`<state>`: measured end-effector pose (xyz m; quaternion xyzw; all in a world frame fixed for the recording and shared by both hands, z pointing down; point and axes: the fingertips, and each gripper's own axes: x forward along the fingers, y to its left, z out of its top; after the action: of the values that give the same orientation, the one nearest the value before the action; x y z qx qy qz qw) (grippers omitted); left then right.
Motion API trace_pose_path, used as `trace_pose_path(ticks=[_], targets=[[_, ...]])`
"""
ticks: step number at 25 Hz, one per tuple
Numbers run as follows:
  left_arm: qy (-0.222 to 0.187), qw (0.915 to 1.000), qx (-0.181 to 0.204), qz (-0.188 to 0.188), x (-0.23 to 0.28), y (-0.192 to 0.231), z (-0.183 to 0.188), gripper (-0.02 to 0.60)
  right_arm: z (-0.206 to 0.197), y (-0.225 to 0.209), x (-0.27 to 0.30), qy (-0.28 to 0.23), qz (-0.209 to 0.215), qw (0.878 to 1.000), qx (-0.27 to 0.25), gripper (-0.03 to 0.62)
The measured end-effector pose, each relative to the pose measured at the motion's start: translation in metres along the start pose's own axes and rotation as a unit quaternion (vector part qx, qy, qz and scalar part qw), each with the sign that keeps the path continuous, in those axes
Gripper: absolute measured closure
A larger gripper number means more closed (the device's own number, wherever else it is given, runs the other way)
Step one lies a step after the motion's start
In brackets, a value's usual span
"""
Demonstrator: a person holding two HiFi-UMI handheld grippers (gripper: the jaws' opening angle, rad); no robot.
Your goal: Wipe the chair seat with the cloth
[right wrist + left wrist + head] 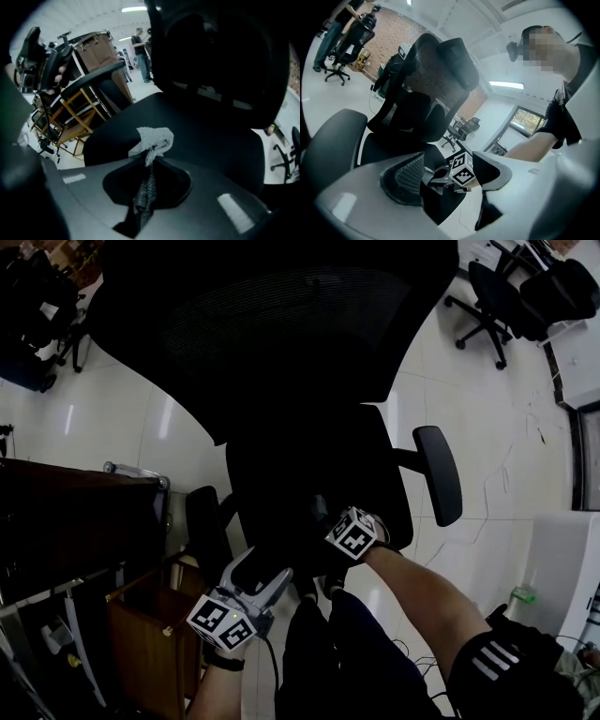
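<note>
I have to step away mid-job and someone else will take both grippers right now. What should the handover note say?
Right gripper: shut on the cloth, which bunches out past the jaws over the front part of the chair seat.
Left gripper: open, nothing between its jaws, held near the seat's front edge.
Done: the cloth is gripped and at the seat. How much has been wiped cannot be told; no marks show on the black seat.
Left: probably wipe across the whole seat, toward the back and both sides.

Right gripper pinches the cloth (pale, bunched) over the chair seat.
</note>
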<state>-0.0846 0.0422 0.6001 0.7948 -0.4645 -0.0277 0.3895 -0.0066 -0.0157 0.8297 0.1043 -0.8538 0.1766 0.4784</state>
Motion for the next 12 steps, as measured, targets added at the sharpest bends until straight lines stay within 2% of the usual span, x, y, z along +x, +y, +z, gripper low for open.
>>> trace_pose_path(ticks=[4, 7, 9, 12], targets=[[-0.006, 0.9998, -0.004, 0.021, -0.025, 0.008, -0.003, 0.247, 0.044, 0.107, 0.043, -0.022, 0.079, 0.996, -0.032, 0.565], [-0.004, 0.9994, -0.009, 0.034, -0.040, 0.015, -0.009, 0.247, 0.055, 0.169, 0.066, -0.021, 0.119, 0.991, -0.063, 0.565], [0.001, 0.9992, -0.011, 0.037, -0.047, 0.017, -0.015, 0.247, 0.050, 0.192, 0.075, -0.006, 0.123, 0.988, -0.092, 0.565], [0.002, 0.9994, -0.011, 0.034, -0.043, 0.018, -0.020, 0.247, 0.029, 0.193, 0.086, 0.021, 0.118, 0.987, -0.111, 0.565]])
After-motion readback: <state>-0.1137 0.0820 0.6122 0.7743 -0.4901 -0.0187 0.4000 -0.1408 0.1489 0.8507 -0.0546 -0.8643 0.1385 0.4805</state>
